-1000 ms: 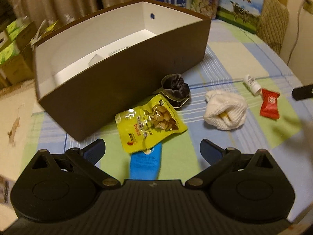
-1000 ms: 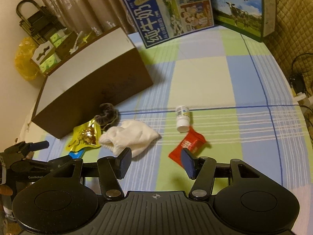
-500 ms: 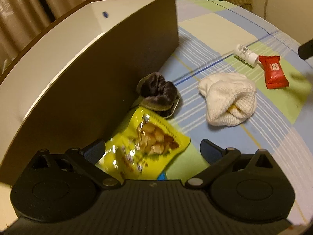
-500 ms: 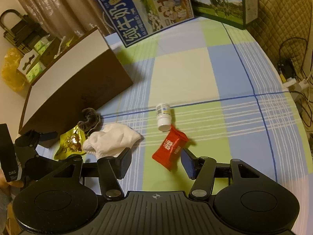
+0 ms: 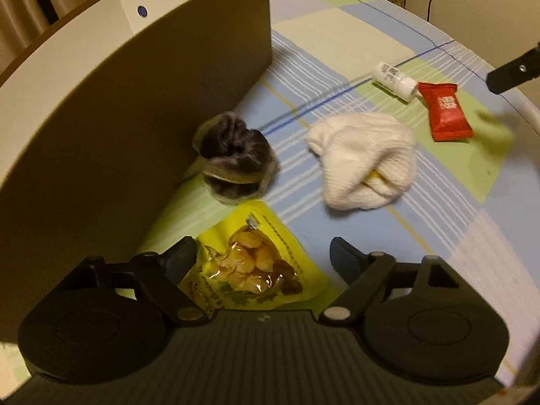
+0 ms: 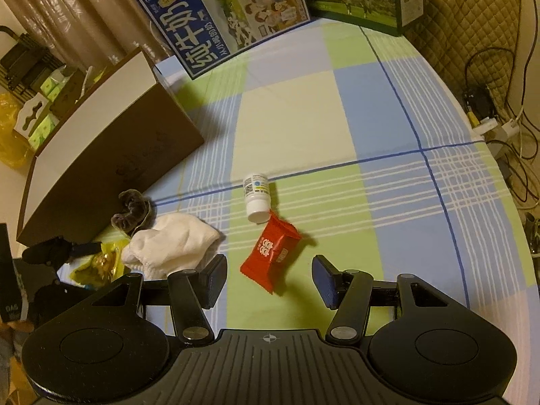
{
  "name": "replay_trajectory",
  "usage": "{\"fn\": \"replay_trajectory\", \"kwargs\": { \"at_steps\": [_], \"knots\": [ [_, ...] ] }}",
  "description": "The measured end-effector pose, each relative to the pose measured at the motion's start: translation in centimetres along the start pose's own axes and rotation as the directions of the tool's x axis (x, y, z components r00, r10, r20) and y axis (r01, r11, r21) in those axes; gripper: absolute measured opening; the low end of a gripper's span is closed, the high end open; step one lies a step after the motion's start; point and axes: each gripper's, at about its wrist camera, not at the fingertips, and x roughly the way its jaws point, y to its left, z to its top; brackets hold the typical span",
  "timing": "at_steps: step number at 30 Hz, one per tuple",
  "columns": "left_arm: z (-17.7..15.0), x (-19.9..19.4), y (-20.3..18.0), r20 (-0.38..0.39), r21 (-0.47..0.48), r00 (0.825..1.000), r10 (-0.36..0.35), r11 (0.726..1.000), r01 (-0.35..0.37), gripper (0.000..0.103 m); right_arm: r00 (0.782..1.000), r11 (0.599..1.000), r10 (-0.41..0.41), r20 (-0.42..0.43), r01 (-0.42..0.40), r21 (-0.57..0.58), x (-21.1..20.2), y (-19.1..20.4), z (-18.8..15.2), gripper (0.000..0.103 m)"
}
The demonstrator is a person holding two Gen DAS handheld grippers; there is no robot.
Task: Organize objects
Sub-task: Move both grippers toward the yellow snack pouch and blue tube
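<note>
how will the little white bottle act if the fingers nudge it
The white bottle lies on its side on the tablecloth, so it would probably roll. It looks small and likely light, and its cap touches the red packet, which might shift too.

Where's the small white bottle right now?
The small white bottle lies on its side on the checked tablecloth in the right wrist view, its cap touching or nearly touching the red snack packet, right of the white sock.

Table covered with a checked blue, green and cream cloth (image 6: 297,114). Lying on it: a brown box (image 6: 111,155), a dark scrunchie (image 5: 233,155) close against the box wall, a yellow snack pouch (image 5: 249,263), a white sock (image 5: 364,158), and a small white bottle (image 6: 257,197) on its side touching a red candy packet (image 6: 271,253). Two milk cartons (image 6: 229,13) stand at the far edge.
</note>
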Motion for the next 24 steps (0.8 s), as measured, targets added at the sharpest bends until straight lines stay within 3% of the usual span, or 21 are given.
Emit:
{"fn": "replay_trajectory", "kwargs": {
  "at_steps": [9, 13, 15, 18, 24],
  "knots": [
    [-2.1, -2.1, -4.2, -0.009, -0.017, 1.0, -0.019, 1.0, 0.019, 0.081, 1.0, 1.0, 0.001, -0.02, -0.001, -0.009, 0.1, -0.3, -0.7, 0.053],
    [-2.8, -3.0, -5.3, -0.022, -0.075, 0.999, -0.043, 0.996, 0.042, 0.081, 1.0, 1.0, 0.003, -0.028, -0.003, -0.007, 0.1, -0.6, -1.2, 0.053],
    [-3.0, -3.4, -5.8, -0.031, -0.052, 0.999, -0.036, 0.998, 0.034, 0.081, 1.0, 1.0, 0.001, -0.029, -0.002, -0.006, 0.0, -0.7, -1.4, 0.053],
    [-3.2, -3.7, -5.4, -0.049, -0.055, 0.999, -0.015, 0.998, 0.012, 0.082, 1.0, 1.0, 0.0, -0.021, 0.0, -0.001, -0.5, -1.0, -1.8, 0.053],
    [-4.8, -5.6, -4.4, -0.053, -0.164, 0.998, -0.016, 0.986, 0.007, 0.086, 1.0, 0.999, -0.026, -0.016, 0.026, 0.036, -1.4, -2.5, -2.7, 0.053]
  ]
}}
